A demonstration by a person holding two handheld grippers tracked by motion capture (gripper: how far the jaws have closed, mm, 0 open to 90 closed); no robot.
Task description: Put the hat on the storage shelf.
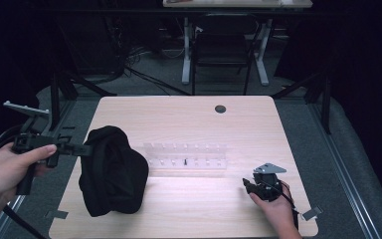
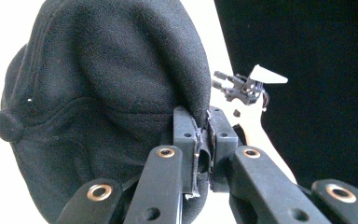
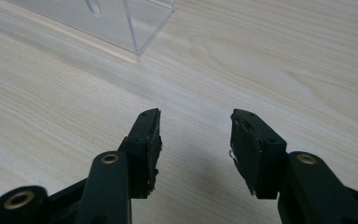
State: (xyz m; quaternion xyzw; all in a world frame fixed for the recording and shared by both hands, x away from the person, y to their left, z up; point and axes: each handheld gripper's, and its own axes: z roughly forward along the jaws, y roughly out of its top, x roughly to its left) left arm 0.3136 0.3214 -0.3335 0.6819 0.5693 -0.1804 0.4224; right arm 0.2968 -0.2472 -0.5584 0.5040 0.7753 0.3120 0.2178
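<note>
Left gripper (image 1: 82, 149), held level in the person's left hand (image 1: 11, 167) at the left edge of the tabletop (image 1: 194, 117), has its jaws pressed together on the edge of a black fleece hat (image 1: 112, 172). In the left gripper view the fabric sits pinched between the two pads, and the hat (image 2: 102, 102) bulges above them. The hat's lower part rests on the left part of the tabletop, just beside a clear plastic rack (image 1: 186, 155) that stands near the middle. Further right, the right gripper (image 1: 247, 185) lies low over the wood in the right hand (image 1: 274, 209), well apart from the hat. Its jaws are spread, with only bare tabletop (image 3: 279, 60) between them, and a corner of the rack (image 3: 135, 23) is ahead.
</note>
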